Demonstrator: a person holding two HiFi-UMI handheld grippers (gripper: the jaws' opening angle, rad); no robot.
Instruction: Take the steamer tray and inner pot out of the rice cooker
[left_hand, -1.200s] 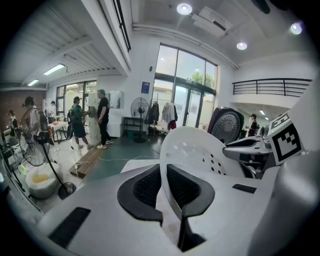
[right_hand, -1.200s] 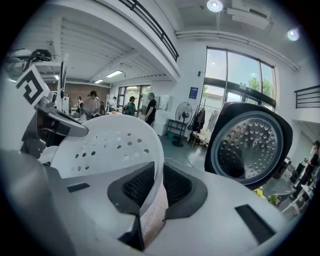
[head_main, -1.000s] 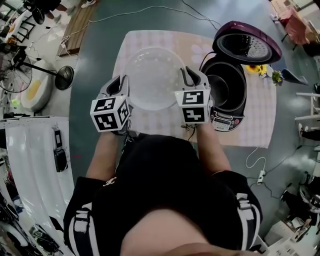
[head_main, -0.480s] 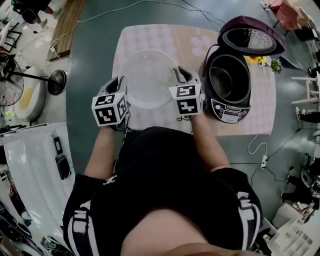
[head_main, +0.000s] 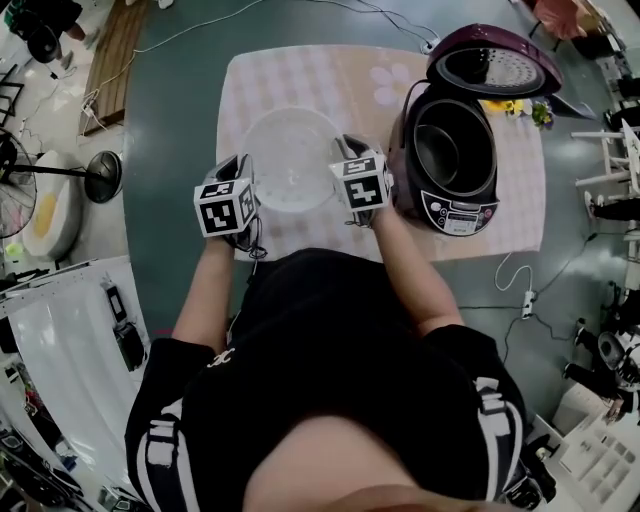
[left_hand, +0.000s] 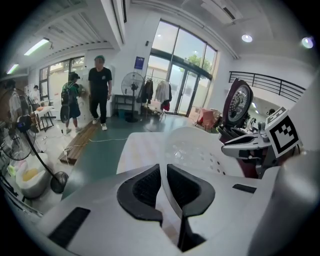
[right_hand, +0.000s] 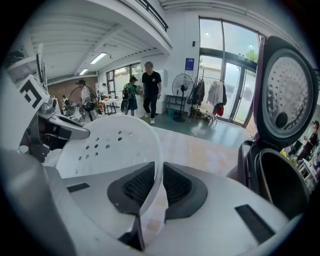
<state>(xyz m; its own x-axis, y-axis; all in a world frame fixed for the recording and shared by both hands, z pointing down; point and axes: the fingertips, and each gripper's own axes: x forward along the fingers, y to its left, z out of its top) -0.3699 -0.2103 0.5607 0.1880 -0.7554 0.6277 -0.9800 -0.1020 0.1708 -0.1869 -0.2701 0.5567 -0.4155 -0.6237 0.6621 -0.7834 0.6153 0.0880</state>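
Both tools are clamped on the steamer tray (head_main: 290, 160): the left gripper (left_hand: 163, 172) pinches the white rim on its side, the right gripper (right_hand: 159, 172) pinches the opposite rim, each pair of pads pressed tight on the thin plastic edge. The tray is out of the rice cooker (head_main: 458, 208) and low over the checked tablecloth (head_main: 300, 75), just to the cooker's left, though whether it touches the cloth is hard to tell from above. The cooker's lid (head_main: 495, 68) stands open and the dark inner pot (head_main: 448, 150) sits inside.
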